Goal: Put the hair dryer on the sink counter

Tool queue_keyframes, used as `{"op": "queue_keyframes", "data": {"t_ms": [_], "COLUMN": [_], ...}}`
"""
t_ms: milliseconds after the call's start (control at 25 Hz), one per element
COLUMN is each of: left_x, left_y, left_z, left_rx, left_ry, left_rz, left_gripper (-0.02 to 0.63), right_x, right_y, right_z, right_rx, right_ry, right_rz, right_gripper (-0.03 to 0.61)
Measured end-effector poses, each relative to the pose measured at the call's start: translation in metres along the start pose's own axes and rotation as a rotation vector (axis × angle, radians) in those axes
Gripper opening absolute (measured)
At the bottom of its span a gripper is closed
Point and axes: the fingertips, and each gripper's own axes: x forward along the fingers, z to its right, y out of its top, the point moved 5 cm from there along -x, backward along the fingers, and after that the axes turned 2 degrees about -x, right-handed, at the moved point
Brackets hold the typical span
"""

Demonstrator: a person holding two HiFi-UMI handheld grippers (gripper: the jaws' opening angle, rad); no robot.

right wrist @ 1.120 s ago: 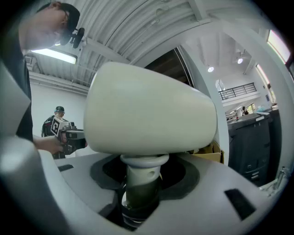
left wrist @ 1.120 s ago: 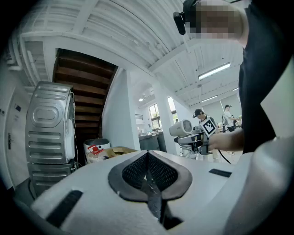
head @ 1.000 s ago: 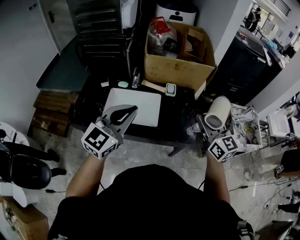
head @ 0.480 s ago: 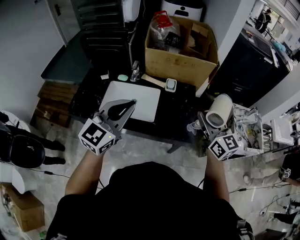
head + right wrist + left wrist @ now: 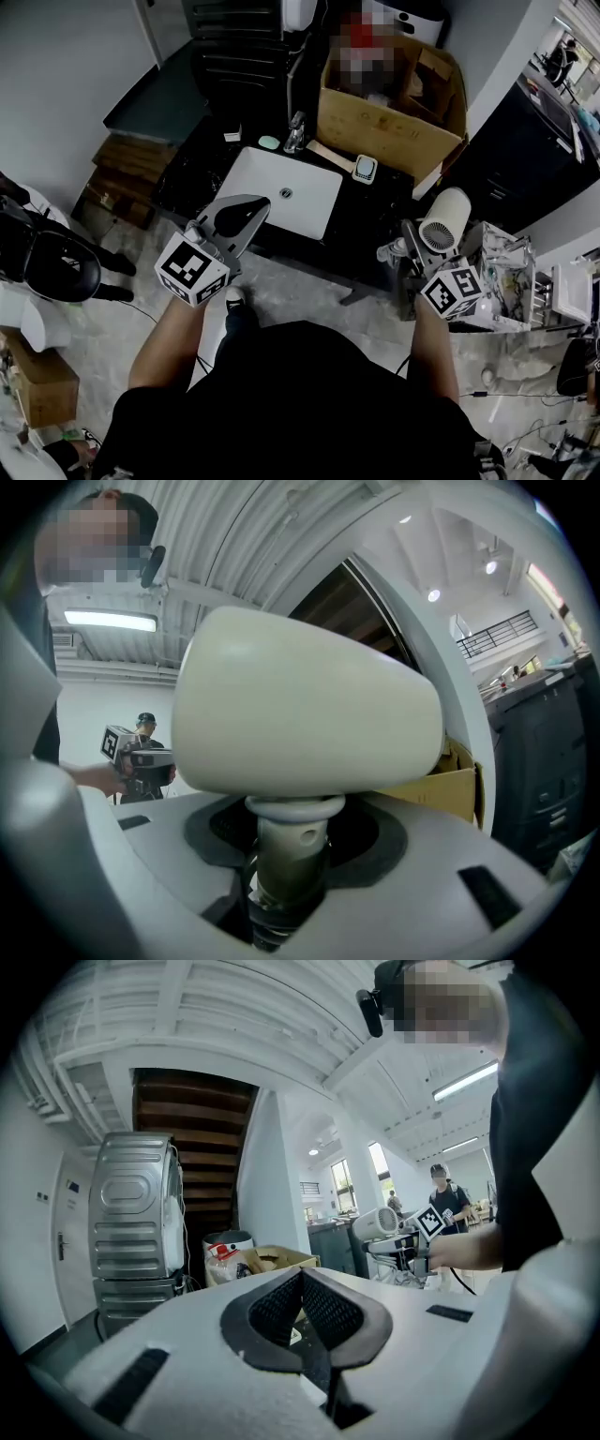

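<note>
The hair dryer (image 5: 442, 222) is up in the air at your right side, its pale barrel on top and its grille facing up toward your head. It hangs just off the right end of the sink counter (image 5: 373, 214), not on it. So I judge you are in the carry: the dryer is in hand and the placing is not yet done. Your right gripper (image 5: 411, 251) has its jaws closed around the dryer's handle just under the collar. They stand fairly wide because the handle fills the gap, and the right gripper view shows the barrel sitting squarely above them. Next, you probably need to swing the dryer left and forward over the dark counter. Aim for the bare stretch between the white sink basin (image 5: 286, 190) and the cardboard box (image 5: 394, 136). Lower it until it rests there, and only then let the jaws part, since a top-heavy barrel may roll or tip if you release early. Your left gripper (image 5: 246, 210) hovers over the basin's near edge with its jaws together, holding nothing.
</note>
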Motion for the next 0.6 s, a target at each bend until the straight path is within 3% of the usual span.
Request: {"op": "queue_keyframes", "data": {"t_ms": [280, 600], "left_x": [-0.028, -0.070], "left_y": [-0.016, -0.025], "left_z": [-0.033, -0.116], "left_rx": [-0.012, -0.013], "left_ry": [0.041, 0.125], "left_rz": [0.001, 0.009], "left_gripper": [0.015, 0.015], "right_x": [0.036, 0.100], "right_y": [-0.001, -0.001], "right_z": [-0.022, -0.055], "right_rx": [-0.003, -0.003], "right_ry": [0.027, 0.085], "right_rz": [-0.007, -0.006], "right_gripper": [0.192, 0.192]}}
